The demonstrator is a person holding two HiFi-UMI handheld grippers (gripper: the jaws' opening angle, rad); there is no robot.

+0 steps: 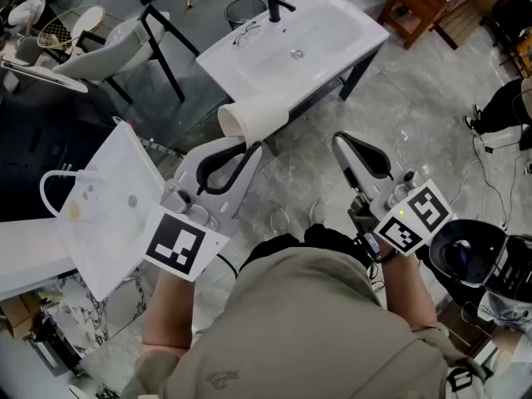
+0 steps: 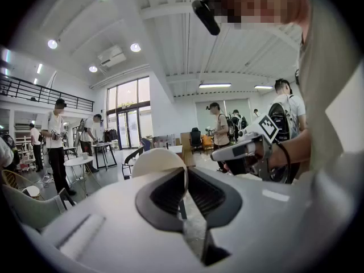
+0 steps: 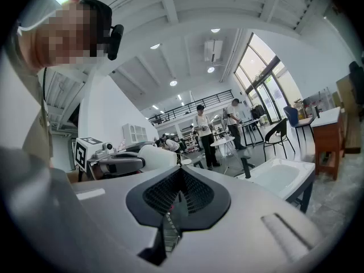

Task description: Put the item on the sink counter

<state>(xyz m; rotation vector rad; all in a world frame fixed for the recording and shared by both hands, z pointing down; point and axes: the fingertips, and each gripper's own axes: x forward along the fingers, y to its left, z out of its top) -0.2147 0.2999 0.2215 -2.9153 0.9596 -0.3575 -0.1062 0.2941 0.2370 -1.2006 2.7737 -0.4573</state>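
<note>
A cream-white cup (image 1: 249,123) lies on its side in the air, just short of the near corner of the white sink counter (image 1: 332,36). My left gripper (image 1: 249,145) is shut on the cup's wall. In the left gripper view the cup (image 2: 159,161) shows as a pale disc pinched at the tips of the left gripper (image 2: 186,172). My right gripper (image 1: 353,148) hovers over the floor to the right, shut with nothing held. Its closed jaws meet at the tip of the right gripper (image 3: 181,172), with the sink counter (image 3: 278,178) beyond.
A black faucet (image 1: 277,5) and a pair of glasses (image 1: 246,33) are on the sink counter. A wire bin (image 1: 243,11) stands behind it. A second white basin (image 1: 108,206) leans at my left. A wooden table (image 1: 424,2) and black gear (image 1: 465,252) stand to the right.
</note>
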